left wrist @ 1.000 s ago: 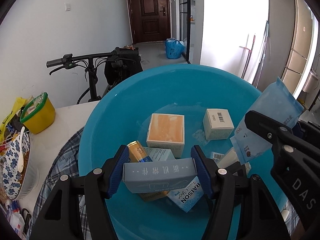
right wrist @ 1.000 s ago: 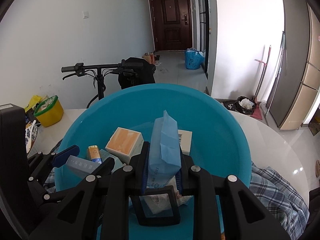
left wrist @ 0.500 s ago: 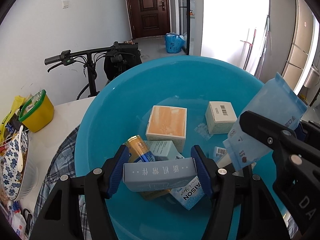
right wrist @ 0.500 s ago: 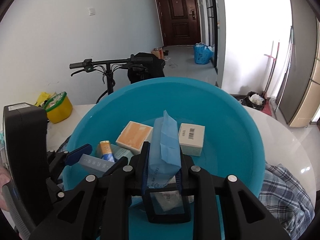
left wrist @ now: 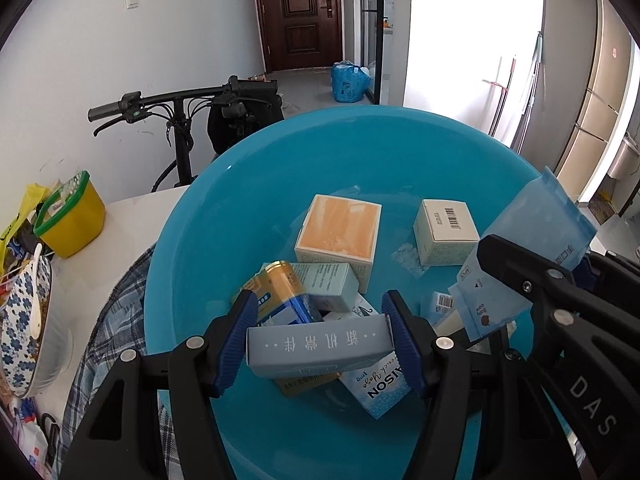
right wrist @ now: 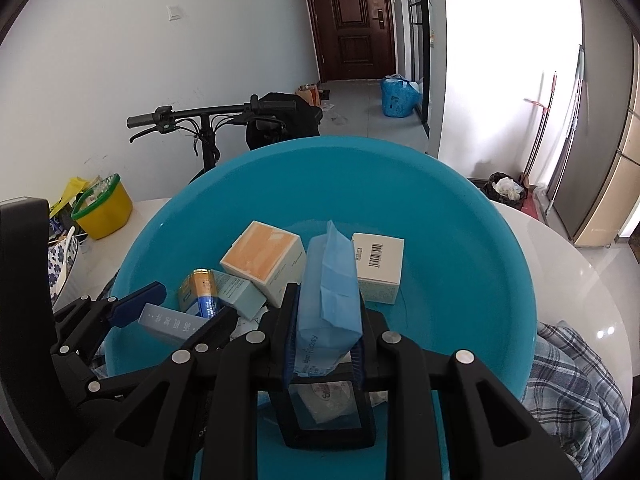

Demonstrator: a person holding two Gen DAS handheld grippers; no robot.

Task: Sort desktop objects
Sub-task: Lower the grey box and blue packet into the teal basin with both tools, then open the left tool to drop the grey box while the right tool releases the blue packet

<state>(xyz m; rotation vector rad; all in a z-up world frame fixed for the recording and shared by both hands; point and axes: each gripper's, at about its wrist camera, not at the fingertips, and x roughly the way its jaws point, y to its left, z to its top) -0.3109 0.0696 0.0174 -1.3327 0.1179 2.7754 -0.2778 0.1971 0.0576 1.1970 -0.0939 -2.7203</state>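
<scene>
So the grey-blue carton (left wrist: 318, 346) with the white characters sits crosswise between the left gripper (left wrist: 319, 342) fingers, long axis running pad to pad, clamped by its two short ends and hanging over the near part of the teal basin (left wrist: 192, 240). It's above the pile, not resting in it as far as I can tell: the gold can (left wrist: 280, 292) and the RAISON packet (left wrist: 378, 384) are right under and behind it. Over on the other side, the light blue pouch (right wrist: 330, 300) is pinched edge-on in the right gripper (right wrist: 324, 344), standing up tall so its long axis points up and away from the fingers, also over the near half of the basin. Both grippers are clenched on their items and angled down into the bowl, right beside each other, the left one over the left part of the pile. The orange-topped box (left wrist: 340, 236) and the barcode box (left wrist: 446, 232) sit further back on the floor of the basin, well clear. My guess is the next thing is just letting go, and since the carton lies flat and wide it'll probably land across the can, while the pouch should flop over sideways.
</scene>
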